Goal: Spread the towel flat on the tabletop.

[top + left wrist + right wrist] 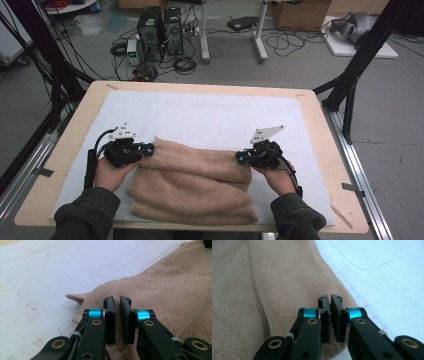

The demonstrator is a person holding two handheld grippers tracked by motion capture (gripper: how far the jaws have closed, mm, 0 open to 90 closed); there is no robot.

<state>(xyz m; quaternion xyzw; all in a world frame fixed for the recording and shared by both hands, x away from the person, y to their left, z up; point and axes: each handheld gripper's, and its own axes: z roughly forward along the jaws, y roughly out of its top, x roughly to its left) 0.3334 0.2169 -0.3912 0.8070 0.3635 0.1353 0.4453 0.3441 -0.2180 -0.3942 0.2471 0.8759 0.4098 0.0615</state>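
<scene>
A tan towel [192, 182] lies folded in several layers at the near middle of the white mat [210, 112]. My left gripper [149, 149] is at the towel's far left corner and my right gripper [241, 158] at its far right corner. In the left gripper view the gripper [117, 300] has its jaws nearly together, with a fold of the towel [175, 290] pinched low between them. In the right gripper view the gripper [329, 298] is likewise shut on the towel's [262, 290] edge. The top layer looks slightly raised between the two grippers.
The mat covers a wooden table [65, 150] whose rim shows all around. Black frame poles [360, 65] stand at the table's right and left. On the floor beyond are computer towers [160, 30], cables and a cardboard box [300, 12].
</scene>
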